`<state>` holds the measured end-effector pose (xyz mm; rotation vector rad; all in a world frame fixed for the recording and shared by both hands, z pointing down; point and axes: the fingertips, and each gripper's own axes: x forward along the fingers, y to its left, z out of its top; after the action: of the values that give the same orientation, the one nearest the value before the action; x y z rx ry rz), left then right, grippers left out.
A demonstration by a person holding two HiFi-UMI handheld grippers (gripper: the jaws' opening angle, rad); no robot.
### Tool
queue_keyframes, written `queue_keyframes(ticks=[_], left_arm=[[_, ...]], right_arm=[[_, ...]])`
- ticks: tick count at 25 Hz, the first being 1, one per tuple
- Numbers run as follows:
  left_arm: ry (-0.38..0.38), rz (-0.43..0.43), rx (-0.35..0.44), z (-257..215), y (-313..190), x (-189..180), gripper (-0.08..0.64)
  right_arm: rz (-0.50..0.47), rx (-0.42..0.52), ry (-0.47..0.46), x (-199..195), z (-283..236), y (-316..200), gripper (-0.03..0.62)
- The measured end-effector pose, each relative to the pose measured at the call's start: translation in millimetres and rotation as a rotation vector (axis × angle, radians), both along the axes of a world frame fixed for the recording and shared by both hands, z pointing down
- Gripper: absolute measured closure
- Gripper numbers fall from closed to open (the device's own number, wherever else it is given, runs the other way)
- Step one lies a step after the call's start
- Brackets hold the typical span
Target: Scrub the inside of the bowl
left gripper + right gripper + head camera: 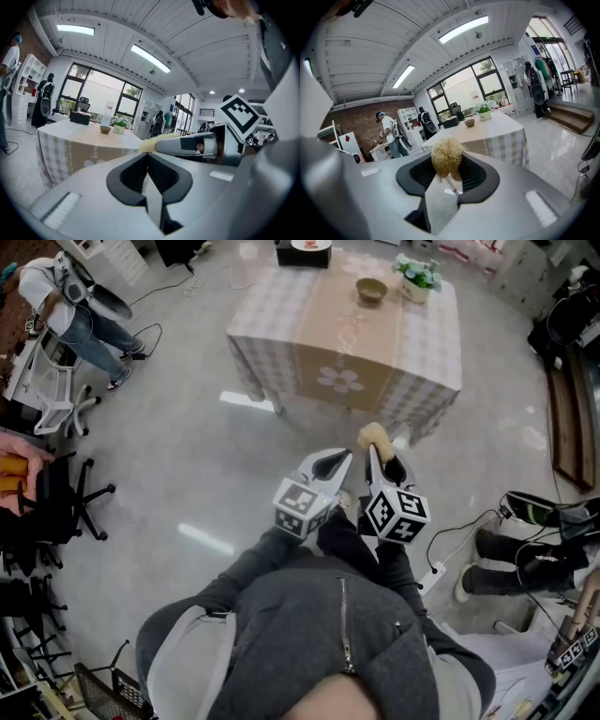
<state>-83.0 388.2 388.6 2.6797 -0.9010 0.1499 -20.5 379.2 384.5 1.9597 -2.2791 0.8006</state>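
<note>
Grey glossy floor [178, 484] fills most of the head view; an open room with large windows and strip lights shows in both gripper views.

Table [281, 329]: stands well ahead of the person, covered in a checked cloth with a tan runner down the middle.

Bystander [70, 310]: at the far left of the room, beside white shelving, well apart from the table. Black office chairs [66, 502] stand along the left edge.

Left gripper [330, 465]: held out in front of the body, over bare floor. Its pads are pressed together, with nothing between them.

Right gripper [380, 457]: just beside the left one, pointing the same way, toward the table. Its fingers pinch a fibre scrubber [446, 158]; the pale straw-coloured tuft sticks out past the tips.

On the table's far end:
- potted plant [417, 279] in a white pot, toward the right side;
- black box [303, 251] at the far edge;
- bowl [371, 290], tan, upright on the runner, just left of the plant and apart from the box.

Both grippers are well short of the table; neither touches the bowl.
</note>
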Motion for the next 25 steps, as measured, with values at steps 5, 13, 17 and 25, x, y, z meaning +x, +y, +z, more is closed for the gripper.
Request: queue_keyframes(ticks=[5, 13, 17, 25], left_arm=[[-0.003, -0.013, 0.005, -1.7, -37.0, 13.6, 0.551], [-0.007, -0.062, 0.006, -0.5, -93.1, 25.7, 0.551], [0.002, -0.086, 0.009, 1.6, -116.2, 33.3, 0.551], [0.014, -0.081, 0.021, 0.9, -143.0, 53.6, 0.551]], right_arm=[[-0.006, 0.001, 0.004, 19.1, -0.4, -38.1, 0.459], [-0.061, 0.017, -0.018, 30.9, -8.0, -96.4, 0.457], [-0.101, 0.033, -0.017, 31.4, -10.5, -119.2, 0.457], [-0.138, 0.052, -0.021, 35.4, -16.8, -143.4, 0.457]])
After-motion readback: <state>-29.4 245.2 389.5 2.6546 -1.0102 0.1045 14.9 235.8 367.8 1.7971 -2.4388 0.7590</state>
